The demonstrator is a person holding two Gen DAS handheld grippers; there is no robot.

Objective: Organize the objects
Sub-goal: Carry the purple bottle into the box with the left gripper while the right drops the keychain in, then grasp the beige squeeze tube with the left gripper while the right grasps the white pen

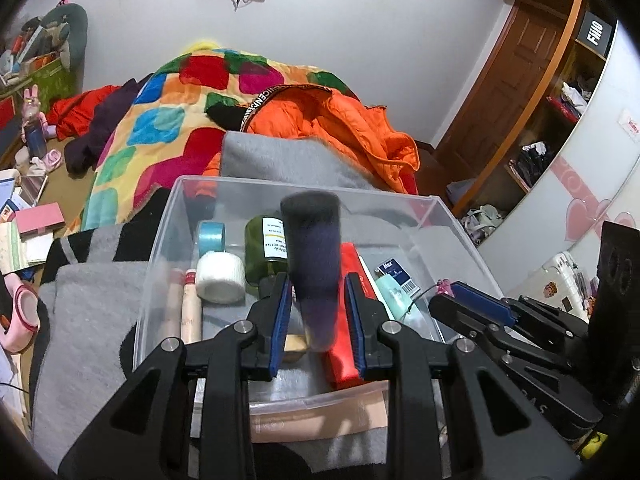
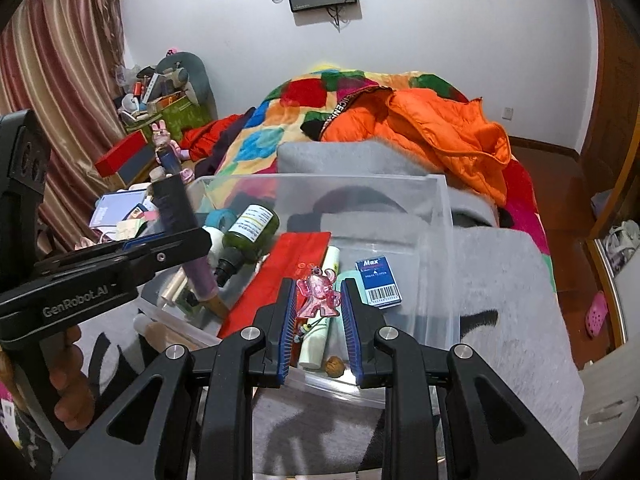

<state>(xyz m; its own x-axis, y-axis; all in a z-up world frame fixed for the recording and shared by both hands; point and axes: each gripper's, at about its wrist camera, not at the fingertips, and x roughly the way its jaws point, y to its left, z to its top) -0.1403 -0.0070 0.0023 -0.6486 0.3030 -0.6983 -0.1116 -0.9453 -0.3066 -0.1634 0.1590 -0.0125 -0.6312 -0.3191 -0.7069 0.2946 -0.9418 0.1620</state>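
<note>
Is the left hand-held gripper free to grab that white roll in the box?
Probably not yet: the left hand-held gripper is shut on a dark brush. The white roll lies uncovered just beside it.

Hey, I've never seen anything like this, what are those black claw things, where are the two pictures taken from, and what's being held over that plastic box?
There is no robot: a person carries a hand-held black clamp with two blue-padded fingers in each hand. Each clamp has a wide-angle camera looking along its fingers, which gives the two pictures.

The left gripper is shut on a dark fuzzy tube. The right gripper is shut on a pink charm.

Both are above a clear plastic box on a grey blanket on a bed. In the box lie a green bottle, a red box, a blue tape roll, a white roll and a small blue packet.
</note>
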